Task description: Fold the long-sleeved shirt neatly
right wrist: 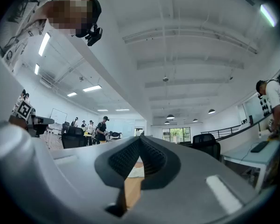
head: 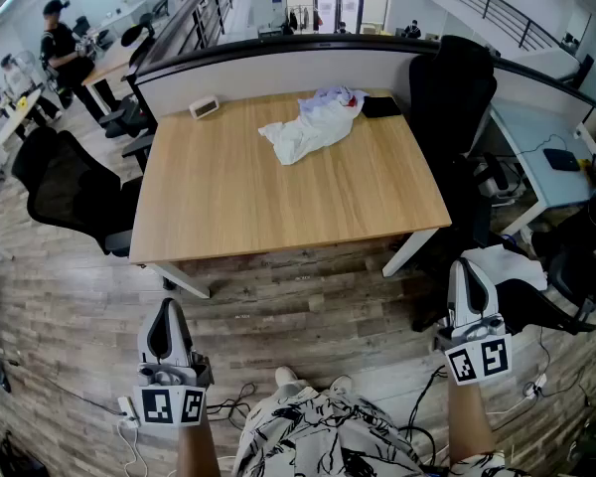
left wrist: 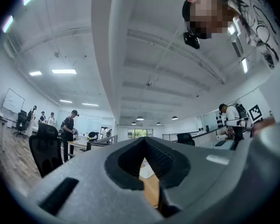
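A crumpled white long-sleeved shirt (head: 312, 124) lies in a heap at the far middle of the wooden table (head: 278, 202). Through the jaw gaps a sliver of the shirt (left wrist: 148, 171) shows in the left gripper view, and the shirt (right wrist: 136, 171) shows in the right gripper view too. My left gripper (head: 168, 318) is held low at the bottom left, well short of the table, jaws shut and empty. My right gripper (head: 467, 271) hangs at the bottom right beside the table's near corner, also shut with nothing in it. Both point slightly upward toward the table.
A black flat object (head: 380, 106) lies next to the shirt and a small white device (head: 204, 107) sits at the far left. Black office chairs (head: 70, 192) stand left and right (head: 455, 97) of the table. Cables (head: 233, 400) run over the wood floor. People stand at desks far left.
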Action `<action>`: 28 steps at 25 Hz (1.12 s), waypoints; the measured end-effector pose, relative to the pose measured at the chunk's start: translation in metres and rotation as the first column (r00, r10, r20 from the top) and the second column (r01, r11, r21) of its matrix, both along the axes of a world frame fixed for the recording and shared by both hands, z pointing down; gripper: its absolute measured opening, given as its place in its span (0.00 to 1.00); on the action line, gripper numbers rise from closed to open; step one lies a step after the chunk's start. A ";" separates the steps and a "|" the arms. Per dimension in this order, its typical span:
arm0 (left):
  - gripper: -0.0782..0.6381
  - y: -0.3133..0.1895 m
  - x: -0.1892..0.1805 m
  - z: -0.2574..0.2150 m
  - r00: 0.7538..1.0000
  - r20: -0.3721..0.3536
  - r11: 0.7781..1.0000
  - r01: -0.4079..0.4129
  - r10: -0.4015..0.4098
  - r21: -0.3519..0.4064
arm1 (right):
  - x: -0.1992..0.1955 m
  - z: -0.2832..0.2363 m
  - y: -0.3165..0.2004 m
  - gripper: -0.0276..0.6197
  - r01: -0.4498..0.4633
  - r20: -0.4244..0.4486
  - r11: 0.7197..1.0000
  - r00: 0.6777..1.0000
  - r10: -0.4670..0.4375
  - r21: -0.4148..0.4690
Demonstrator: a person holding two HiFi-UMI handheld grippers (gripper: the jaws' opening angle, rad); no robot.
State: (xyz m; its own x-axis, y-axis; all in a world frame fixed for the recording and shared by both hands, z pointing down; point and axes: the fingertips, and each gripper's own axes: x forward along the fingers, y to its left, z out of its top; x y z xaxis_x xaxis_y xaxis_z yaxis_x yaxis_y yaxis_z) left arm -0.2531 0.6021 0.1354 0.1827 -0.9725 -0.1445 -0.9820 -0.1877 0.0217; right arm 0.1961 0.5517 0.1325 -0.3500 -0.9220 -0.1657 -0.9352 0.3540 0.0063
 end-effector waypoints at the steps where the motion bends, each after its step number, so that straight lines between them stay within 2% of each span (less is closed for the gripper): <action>1: 0.11 0.000 0.000 0.000 1.000 -0.009 1.000 -0.006 0.006 0.000 | -0.001 0.000 0.000 0.04 0.001 -0.002 1.000 1.000 -0.001 -0.002; 6: 0.11 -0.002 0.001 0.004 1.000 -0.006 1.000 -0.020 0.020 -0.020 | -0.007 0.003 -0.001 0.04 0.007 -0.007 1.000 1.000 -0.007 -0.015; 9: 0.11 -0.002 0.005 0.003 1.000 -0.010 1.000 -0.024 0.023 -0.007 | -0.006 0.003 0.002 0.04 0.010 0.004 1.000 1.000 -0.010 -0.003; 12: 0.11 -0.003 0.006 0.005 1.000 0.018 1.000 -0.002 0.002 -0.008 | -0.008 0.004 0.005 0.04 0.016 -0.004 1.000 1.000 -0.016 0.004; 16: 0.13 -0.006 0.007 0.010 0.999 0.032 1.000 -0.011 0.012 -0.029 | -0.016 0.006 0.006 0.05 0.029 -0.014 1.000 0.999 -0.029 0.007; 17: 0.17 -0.006 0.006 0.010 0.999 0.030 0.999 -0.014 0.014 -0.029 | -0.018 0.006 0.006 0.08 0.036 -0.012 0.999 0.999 -0.036 0.006; 19: 0.27 -0.007 0.006 0.010 1.000 0.023 1.000 -0.018 0.019 -0.025 | -0.019 0.006 0.005 0.22 0.049 -0.001 0.999 0.999 -0.049 0.002; 21: 0.33 -0.008 0.005 0.009 1.000 0.017 1.000 -0.021 0.022 -0.019 | -0.019 0.006 0.005 0.28 0.057 0.010 0.998 0.998 -0.057 0.003; 24: 0.48 -0.009 0.003 0.007 1.000 0.017 1.000 -0.016 0.016 -0.011 | -0.019 0.006 0.004 0.44 0.063 0.011 0.998 0.998 -0.063 0.003; 28: 0.63 -0.015 -0.002 0.010 1.000 0.010 1.000 -0.018 0.018 -0.019 | -0.024 0.008 0.000 0.57 0.072 -0.005 0.997 0.997 -0.072 -0.004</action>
